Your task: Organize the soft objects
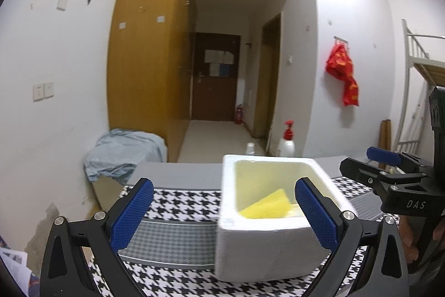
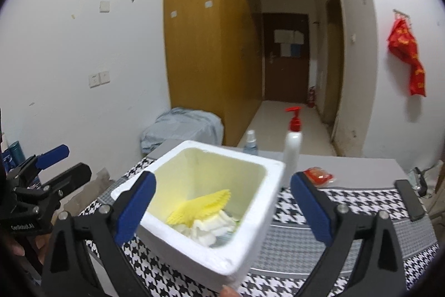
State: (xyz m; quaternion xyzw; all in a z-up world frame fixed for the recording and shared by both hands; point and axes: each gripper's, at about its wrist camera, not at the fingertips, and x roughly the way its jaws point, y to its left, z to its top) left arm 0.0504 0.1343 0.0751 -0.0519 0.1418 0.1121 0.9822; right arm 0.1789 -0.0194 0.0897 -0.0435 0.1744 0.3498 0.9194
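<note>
Nearest in each wrist view, the fingers are seen spread wide with nothing pinched: the right gripper (image 2: 222, 202) is held above the foam box (image 2: 251, 224), and the left gripper (image 1: 224, 210) is held level with the box's near wall, no pad pressing on it. The box stands on the desk (image 2: 347, 238), which is covered by a houndstooth cloth. Inside the box lie a yellow sponge (image 2: 200, 206) with a wavy edge and, touching it, a crumpled white cloth (image 2: 210, 227). Both items are judged light, limp and compressible; a pinch across the middle of the bulk is advised, since a thin corner is likely to slip. The foam walls are judged brittle and easily dented, and the box light enough to be shifted by a knock. Beyond the box stand a pump bottle (image 2: 292, 152) and a small spray bottle (image 2: 250, 144); a red packet (image 2: 318, 174) lies to the right. Open desk is available on the right side.
</note>
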